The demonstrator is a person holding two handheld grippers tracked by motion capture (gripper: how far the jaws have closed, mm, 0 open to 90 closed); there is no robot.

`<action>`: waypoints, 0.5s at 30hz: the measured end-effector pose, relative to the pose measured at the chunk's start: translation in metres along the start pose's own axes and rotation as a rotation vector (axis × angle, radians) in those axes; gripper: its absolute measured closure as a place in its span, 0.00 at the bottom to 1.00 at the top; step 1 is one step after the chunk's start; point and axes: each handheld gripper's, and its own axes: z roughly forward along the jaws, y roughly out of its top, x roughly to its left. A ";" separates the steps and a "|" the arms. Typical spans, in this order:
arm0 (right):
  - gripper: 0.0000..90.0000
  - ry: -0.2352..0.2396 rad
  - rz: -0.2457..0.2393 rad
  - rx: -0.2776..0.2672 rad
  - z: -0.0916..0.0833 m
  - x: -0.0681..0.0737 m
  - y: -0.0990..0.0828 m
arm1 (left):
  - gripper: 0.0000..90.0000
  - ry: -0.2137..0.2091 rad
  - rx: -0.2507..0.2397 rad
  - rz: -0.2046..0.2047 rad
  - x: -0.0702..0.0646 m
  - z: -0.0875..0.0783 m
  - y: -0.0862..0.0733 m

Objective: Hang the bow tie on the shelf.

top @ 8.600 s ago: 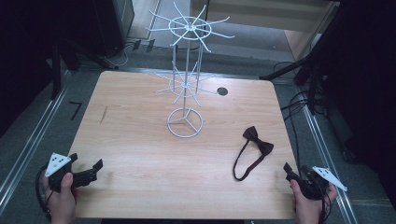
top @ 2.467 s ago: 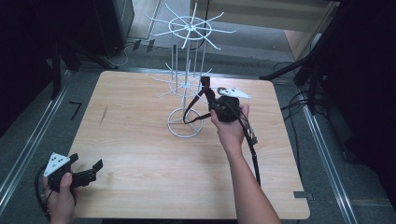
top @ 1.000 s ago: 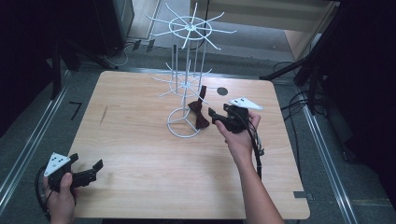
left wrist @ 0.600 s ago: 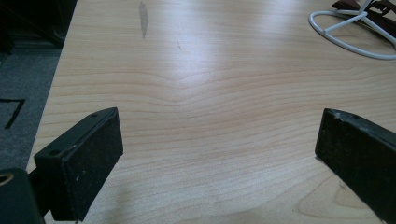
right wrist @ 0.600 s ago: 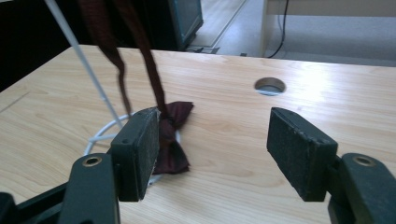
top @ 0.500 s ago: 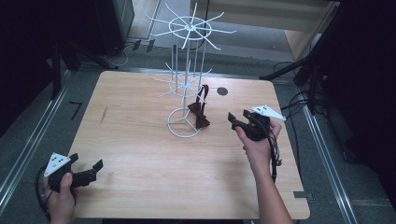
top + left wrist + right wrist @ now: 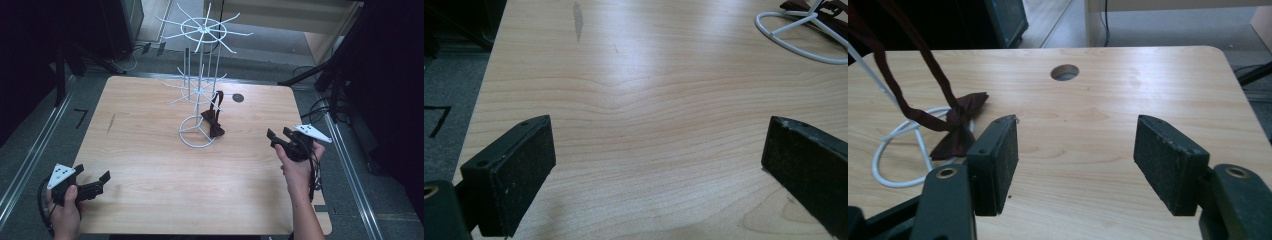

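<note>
Bow tie [image 7: 213,123], dark red, soft and light, hangs by its strap from a wire rack [image 7: 198,90] at the far middle of the counter [image 7: 150,165], best taken at the knot, while left gripper [image 7: 87,189] and right gripper [image 7: 278,138] wait nearby, jaws released.

Bare wooden table [image 7: 150,165] is seen between and ahead of both grippers. Passage forward-left of the right gripper [image 7: 281,137] is blocked by the white wire rack [image 7: 199,95] and the bow tie [image 7: 213,121] hung on it.
</note>
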 end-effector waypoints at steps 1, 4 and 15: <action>0.39 -0.012 0.010 -0.003 -0.004 -0.006 -0.004 | 0.02 0.000 0.000 -0.001 0.000 0.000 0.000; 0.39 -0.021 0.020 -0.007 -0.009 -0.013 -0.008 | 0.02 -0.002 0.000 -0.004 0.000 0.000 0.000; 0.39 -0.080 0.061 -0.004 -0.030 -0.046 -0.034 | 0.02 -0.002 -0.001 -0.003 0.000 0.000 0.000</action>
